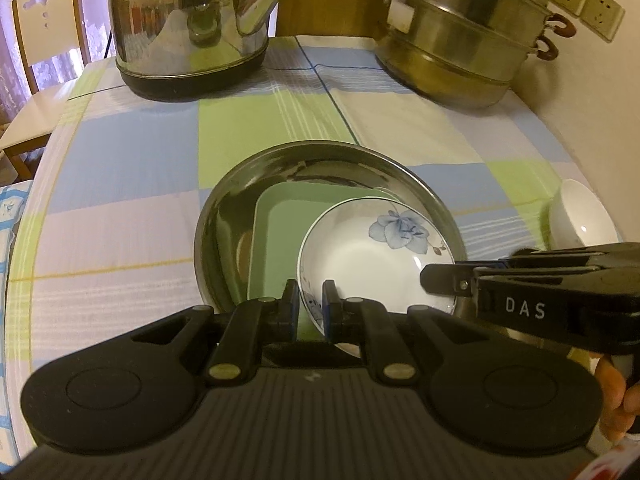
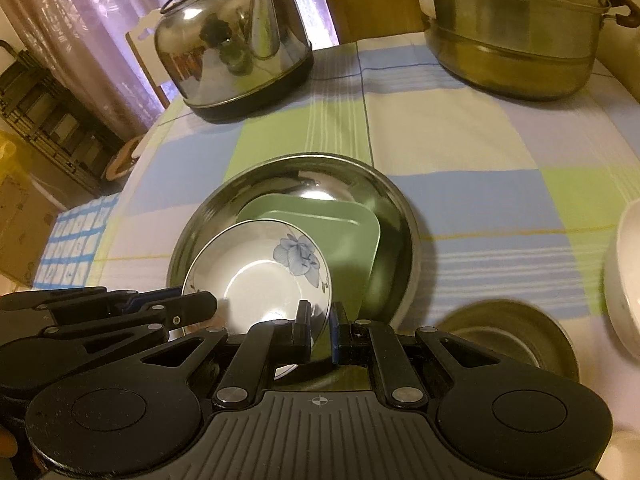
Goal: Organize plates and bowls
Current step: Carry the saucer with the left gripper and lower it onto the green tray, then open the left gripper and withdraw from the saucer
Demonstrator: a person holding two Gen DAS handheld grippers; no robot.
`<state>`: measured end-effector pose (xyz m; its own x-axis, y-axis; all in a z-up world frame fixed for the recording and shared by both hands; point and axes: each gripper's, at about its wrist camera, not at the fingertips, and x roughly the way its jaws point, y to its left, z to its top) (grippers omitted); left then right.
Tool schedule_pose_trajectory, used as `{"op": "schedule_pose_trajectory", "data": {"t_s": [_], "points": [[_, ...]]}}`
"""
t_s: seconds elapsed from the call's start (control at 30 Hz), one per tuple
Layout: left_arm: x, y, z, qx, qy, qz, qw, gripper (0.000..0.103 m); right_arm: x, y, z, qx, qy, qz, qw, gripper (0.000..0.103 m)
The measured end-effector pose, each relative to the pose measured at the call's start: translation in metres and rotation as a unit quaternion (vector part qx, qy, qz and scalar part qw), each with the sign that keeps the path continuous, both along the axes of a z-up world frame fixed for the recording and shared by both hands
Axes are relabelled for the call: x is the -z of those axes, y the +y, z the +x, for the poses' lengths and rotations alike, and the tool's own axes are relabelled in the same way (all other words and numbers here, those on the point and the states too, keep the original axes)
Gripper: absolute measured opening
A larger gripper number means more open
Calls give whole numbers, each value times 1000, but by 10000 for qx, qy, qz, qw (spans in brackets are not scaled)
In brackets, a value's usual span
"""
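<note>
Now, grip: left gripper (image 1: 311, 309) pinches the near rim of the flowered porcelain bowl (image 1: 376, 256); right gripper (image 2: 320, 330) pinches the same rim further along, its jaws pressed onto the thin edge.
Why two grips: judged from the pinches on one side only, the pair steadies a tilted, slippery dish that a single pinch could let swivel.
Bowl's place: it leans inside the large steel basin (image 1: 224, 208), resting over the green square plate (image 1: 280, 240) that lies on the basin's floor.
Basin's place: mid tablecloth (image 1: 132, 168), toward the near edge of the table.
Why nested: probably stacking by size, widest vessel lowest, so the set takes one spot.
Still loose: a white bowl (image 1: 580, 216) stands near the right edge, apart from the basin; a small steel bowl (image 2: 508, 340) sits just right of the basin at the near edge.
Surroundings: a steel kettle (image 1: 192, 28) at the far left corner, a tiered steamer pot (image 1: 468, 40) at the far right corner, a chair (image 1: 44, 44) beyond the left edge.
Obstruction: nothing stands between the basin and the loose bowls; the grippers crowd each other on one rim, and the small steel bowl lies close beneath the right one.
Risk: porcelain on steel may slide or clink if either pinch loosens unevenly.
</note>
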<state>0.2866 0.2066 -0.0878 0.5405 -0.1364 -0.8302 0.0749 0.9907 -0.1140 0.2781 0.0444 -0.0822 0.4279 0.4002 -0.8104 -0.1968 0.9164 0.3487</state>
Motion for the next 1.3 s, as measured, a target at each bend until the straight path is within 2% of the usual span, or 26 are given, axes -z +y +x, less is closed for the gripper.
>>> {"op": "schedule_pose_trajectory", "data": {"t_s": [0.57,0.8,0.9,0.97,1.03,1.2,1.3], "points": [[35,13,42,4,439,-58,9990,11,35,15,38,101,322,-236,9992,9],[34,13,47,-14,430,-65,9991,11,36,10,43,305,386,-57,9988,10],[32,12,47,-20,392,-6,9992,11,34,8,42,302,343,44,9989,16],[30,12,46,-23,365,15,9993,17,31,7,40,281,235,61,9993,30],[28,13,45,-46,350,2,9994,20,27,6,37,289,162,116,9994,35],[21,15,41,-75,285,-26,9996,24,21,3,33,365,95,187,9991,43],[16,17,37,-109,245,-42,9996,29,17,2,30,399,55,252,9989,47]]}}
